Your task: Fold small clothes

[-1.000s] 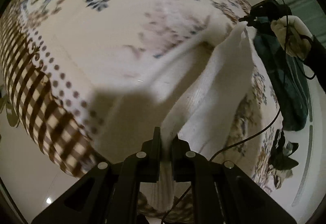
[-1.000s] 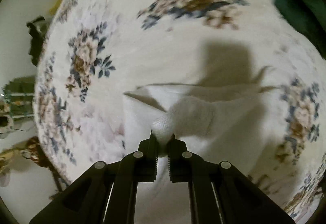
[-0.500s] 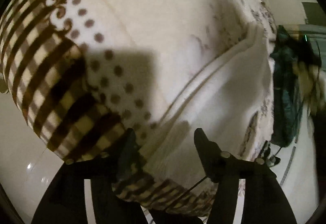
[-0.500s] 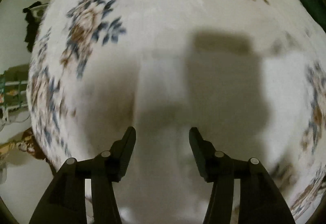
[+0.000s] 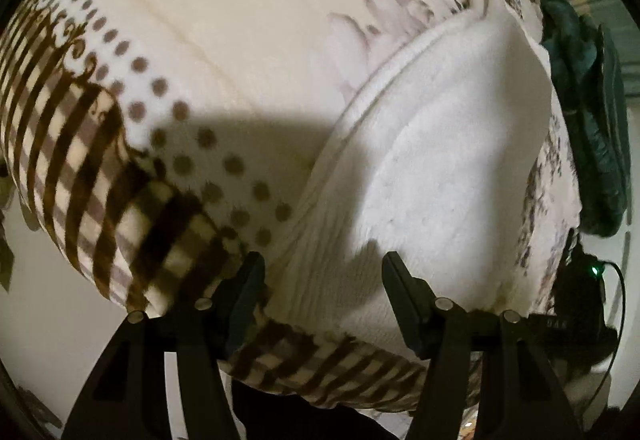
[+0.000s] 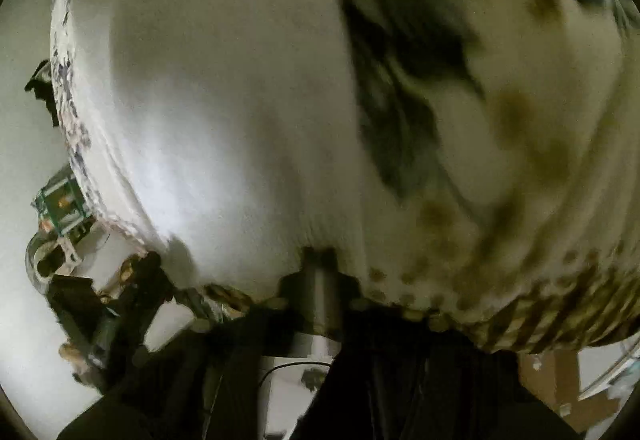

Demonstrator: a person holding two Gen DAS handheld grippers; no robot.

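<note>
On the blanket a folded white garment runs diagonally beyond parted left fingers.

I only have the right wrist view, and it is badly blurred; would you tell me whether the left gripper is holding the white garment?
Observer: No, the left gripper is open, its fingers apart over the near end of the white garment.
Operator: Thank you. How does the garment lie?
Observer: Folded over, on the blanket, with layered edges along its left side.
Operator: Is anything else nearby?
Observer: A dark green cloth lies at the blanket's right edge.
</note>
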